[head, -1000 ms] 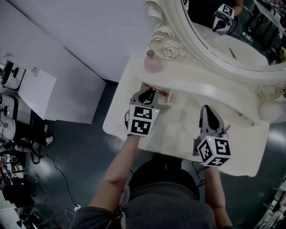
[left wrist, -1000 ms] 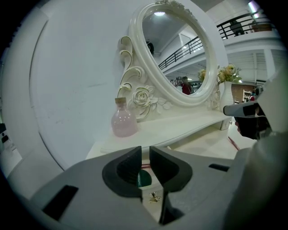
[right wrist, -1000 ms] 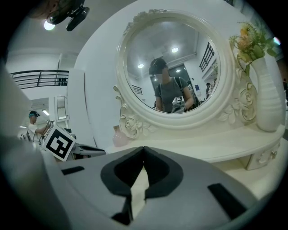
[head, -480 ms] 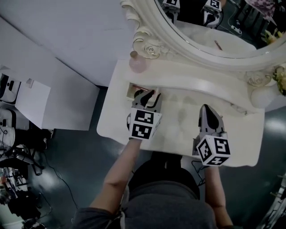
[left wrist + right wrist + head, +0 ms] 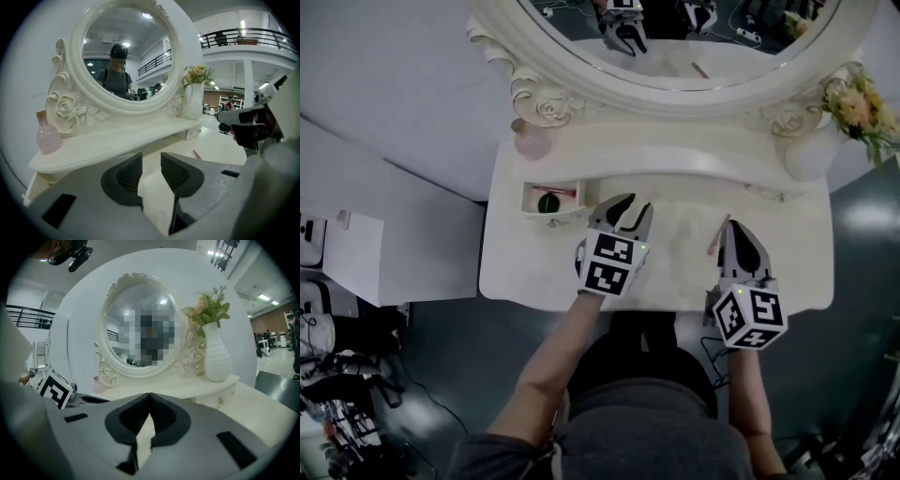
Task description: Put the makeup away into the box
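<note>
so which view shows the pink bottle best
The left gripper view: the pink bottle stands side-on at the shelf's left end, cap visible. The head view shows it small, from above, beside a carved rose. The right gripper view catches only a small pink patch.

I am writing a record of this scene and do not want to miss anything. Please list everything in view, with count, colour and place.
dressing table: one, white, under everything else.
mirror: one, oval, white carved frame, behind the shelf.
bottle: one, pink, shelf's left end.
vase: one, white, with flowers, shelf's right end.
box: one, white, open, table's left; red item and dark round item inside.
loose stick: one, pink, table's right half.
left gripper: one, grey, jaws have just been opening, nothing between them.
right gripper: one, grey, jaws together, empty.
</note>
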Demonstrator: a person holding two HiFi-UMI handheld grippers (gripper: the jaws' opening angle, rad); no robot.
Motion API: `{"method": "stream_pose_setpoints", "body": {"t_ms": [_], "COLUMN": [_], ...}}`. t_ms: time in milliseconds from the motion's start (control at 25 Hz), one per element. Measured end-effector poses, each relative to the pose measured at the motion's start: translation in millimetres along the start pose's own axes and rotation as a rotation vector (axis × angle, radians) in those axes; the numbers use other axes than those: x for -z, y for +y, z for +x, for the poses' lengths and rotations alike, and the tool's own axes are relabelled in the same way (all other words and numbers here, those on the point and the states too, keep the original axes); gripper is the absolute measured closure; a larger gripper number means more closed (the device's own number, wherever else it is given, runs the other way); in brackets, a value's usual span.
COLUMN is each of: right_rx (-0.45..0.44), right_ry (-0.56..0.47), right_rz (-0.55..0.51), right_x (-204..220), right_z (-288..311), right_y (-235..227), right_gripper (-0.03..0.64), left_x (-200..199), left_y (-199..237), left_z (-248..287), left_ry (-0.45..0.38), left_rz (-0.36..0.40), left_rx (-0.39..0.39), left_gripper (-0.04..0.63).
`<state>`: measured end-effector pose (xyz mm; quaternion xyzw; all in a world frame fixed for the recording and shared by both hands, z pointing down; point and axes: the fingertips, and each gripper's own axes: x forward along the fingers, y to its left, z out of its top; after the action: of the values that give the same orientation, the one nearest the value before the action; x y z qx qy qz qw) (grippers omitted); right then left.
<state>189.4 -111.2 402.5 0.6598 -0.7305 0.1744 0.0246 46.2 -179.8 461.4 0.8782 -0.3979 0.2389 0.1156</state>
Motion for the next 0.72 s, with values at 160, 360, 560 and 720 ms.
{"method": "stream_pose_setpoints", "body": {"t_ms": [160,360,560,720], "right_rx": [0.077,0.154,0.229,0.262], "right_ry": [-0.018,-0.028,-0.027,-0.026], "right_rz": [0.026,0.054,0.08,0.097], "right_x": [3,7,9,13], "right_z": [-27,-59,-90,-106], "right_y": [-34,-73,-103,-121], "right_gripper": [0.612,0.612,0.612,0.612], "left_x": [-2,1,10,20], "left_y": [-47,-105,-150,-172], "left_z": [20,40,59,74], "left_ry": [0.016,0.049,0.105,0.147], "left_rz": [0.041,0.076,0.096,0.104], "left_rx": [0.085,0.171,0.238,0.253], "left_gripper": [0.483,0.483,0.483,0.483]}}
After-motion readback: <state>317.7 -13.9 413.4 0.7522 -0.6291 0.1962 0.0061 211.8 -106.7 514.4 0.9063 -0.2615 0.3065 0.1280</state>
